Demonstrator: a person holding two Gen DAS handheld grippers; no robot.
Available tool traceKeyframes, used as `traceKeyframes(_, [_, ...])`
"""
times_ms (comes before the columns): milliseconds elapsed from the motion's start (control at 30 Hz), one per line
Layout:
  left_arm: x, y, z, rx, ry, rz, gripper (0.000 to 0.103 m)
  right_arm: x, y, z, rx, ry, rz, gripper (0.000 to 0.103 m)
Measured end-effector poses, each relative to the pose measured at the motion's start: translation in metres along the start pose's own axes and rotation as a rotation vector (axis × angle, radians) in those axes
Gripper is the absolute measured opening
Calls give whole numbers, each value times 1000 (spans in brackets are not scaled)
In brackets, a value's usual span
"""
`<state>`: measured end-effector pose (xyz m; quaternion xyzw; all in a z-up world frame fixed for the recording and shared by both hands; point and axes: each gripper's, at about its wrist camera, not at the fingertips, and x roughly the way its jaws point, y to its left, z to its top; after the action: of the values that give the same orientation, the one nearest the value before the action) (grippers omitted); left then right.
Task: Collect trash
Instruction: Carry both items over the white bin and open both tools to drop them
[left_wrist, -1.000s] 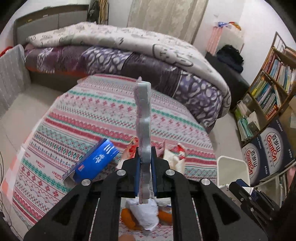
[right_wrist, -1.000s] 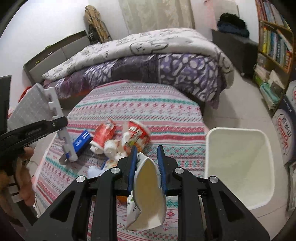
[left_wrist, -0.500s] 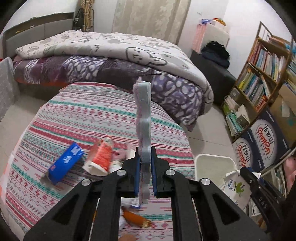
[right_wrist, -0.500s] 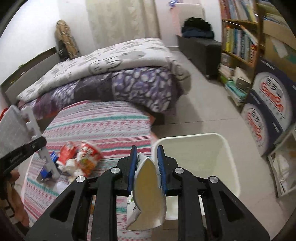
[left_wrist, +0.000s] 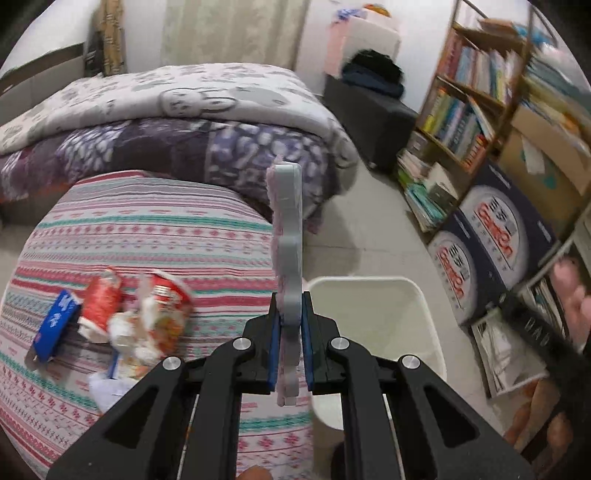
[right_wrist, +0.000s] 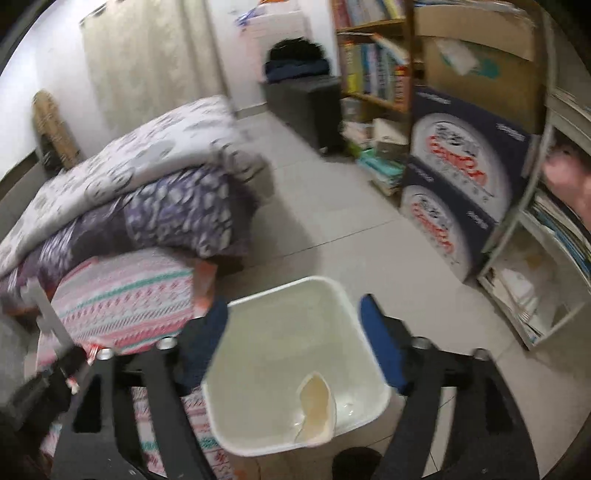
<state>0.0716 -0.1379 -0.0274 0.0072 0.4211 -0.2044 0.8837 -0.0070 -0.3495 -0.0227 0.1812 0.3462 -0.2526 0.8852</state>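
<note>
Blurred by motion, the right-wrist view smears the bookshelf (right_wrist: 373, 70) and boxes (right_wrist: 454, 184) beyond reading, and the bin's (right_wrist: 255, 432) near edge is cut off by the frame. Only a sliver of the left tool's load shows at that view's left margin. Over the bin, the right tool (right_wrist: 293, 345) has just spread its jaws wide, with nothing between them; a crumpled paper cup (right_wrist: 314, 410) lies inside the bin. The left tool (left_wrist: 290, 332) is clamped tight on a grey foam piece (left_wrist: 286, 236) that stands upright between its pads. More trash (left_wrist: 122, 325), a blue box, red wrappers and tissue, lies heaped on the striped cover (left_wrist: 147, 229) beside the bin (left_wrist: 424, 306).
</note>
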Motion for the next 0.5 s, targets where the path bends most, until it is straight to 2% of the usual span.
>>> traceKeyframes(167, [19, -38, -8, 83, 31, -9, 10, -5, -29, 12, 89, -31, -51, 87])
traceKeyframes(500, [38, -90, -7, 149, 69, -76, 10, -13, -67, 23, 232, -57, -78, 95])
